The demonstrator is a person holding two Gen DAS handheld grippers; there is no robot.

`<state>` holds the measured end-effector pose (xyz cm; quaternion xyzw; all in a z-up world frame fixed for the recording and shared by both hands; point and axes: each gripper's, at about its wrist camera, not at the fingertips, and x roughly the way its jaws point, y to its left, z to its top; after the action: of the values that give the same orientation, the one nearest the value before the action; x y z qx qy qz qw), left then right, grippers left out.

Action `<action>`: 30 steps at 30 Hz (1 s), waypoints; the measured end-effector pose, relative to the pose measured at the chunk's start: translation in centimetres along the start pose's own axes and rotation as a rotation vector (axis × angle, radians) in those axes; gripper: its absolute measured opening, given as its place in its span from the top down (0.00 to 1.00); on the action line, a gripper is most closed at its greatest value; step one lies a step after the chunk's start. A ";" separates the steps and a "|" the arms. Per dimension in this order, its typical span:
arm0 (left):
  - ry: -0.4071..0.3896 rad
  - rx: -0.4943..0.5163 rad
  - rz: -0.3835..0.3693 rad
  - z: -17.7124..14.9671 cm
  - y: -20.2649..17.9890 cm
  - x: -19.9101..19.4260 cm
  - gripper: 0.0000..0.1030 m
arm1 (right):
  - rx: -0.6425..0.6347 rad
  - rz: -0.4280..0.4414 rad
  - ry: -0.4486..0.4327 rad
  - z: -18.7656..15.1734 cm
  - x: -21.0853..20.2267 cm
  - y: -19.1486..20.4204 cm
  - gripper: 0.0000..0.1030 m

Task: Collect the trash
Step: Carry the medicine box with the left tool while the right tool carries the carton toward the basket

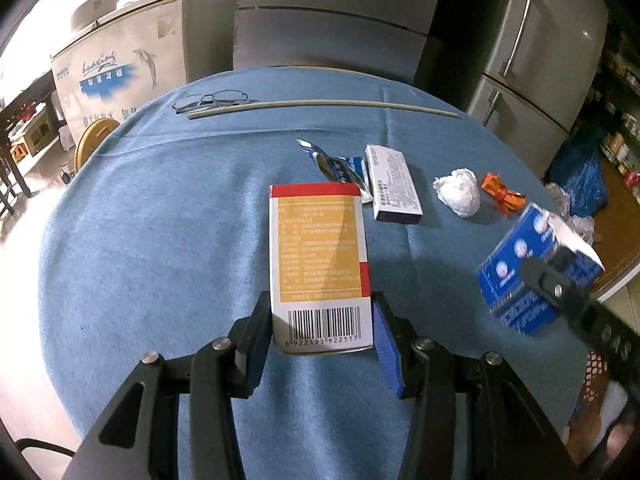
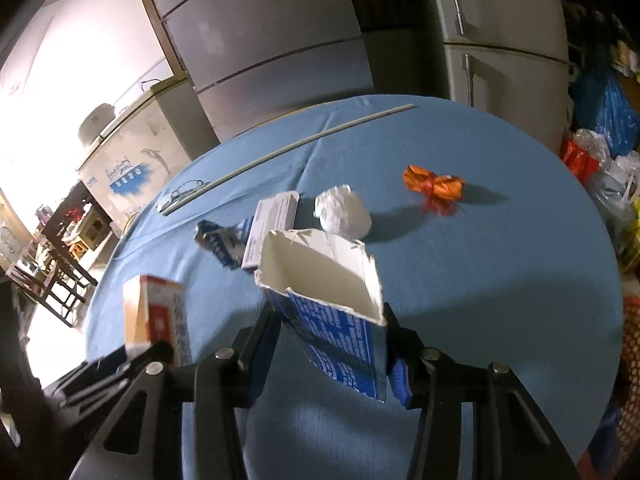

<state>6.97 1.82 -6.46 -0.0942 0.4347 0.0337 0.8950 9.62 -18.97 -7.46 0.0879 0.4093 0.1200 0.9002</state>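
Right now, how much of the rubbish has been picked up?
Nothing looks binned yet. In hand: the left fingers clamp the red and orange box, the right fingers clamp the torn blue carton. Left on the blue tablecloth: a white box, a blue foil wrapper, a crumpled tissue and an orange wrapper.

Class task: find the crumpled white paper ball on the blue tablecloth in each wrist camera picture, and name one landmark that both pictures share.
Left wrist view: the crumpled white paper ball lies right of centre, beyond the white and purple box.
Right wrist view: the paper ball lies just above centre, behind the torn blue and white carton.
Shared landmark: the orange crumpled wrapper, just right of the ball in both.
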 end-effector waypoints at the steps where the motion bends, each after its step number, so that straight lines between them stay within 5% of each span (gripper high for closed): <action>1: -0.001 0.005 0.000 -0.1 -0.1 -0.1 0.53 | -0.003 0.001 0.004 -0.3 -0.1 0.0 0.50; 30: 0.000 0.072 0.009 -1.9 -2.0 -0.5 0.53 | 0.059 -0.002 -0.004 -3.8 -3.3 -2.6 0.50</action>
<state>5.45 -0.54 -6.95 -0.0600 0.4362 0.0222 0.8976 5.05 -22.21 -8.24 0.1143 0.4108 0.1068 0.8982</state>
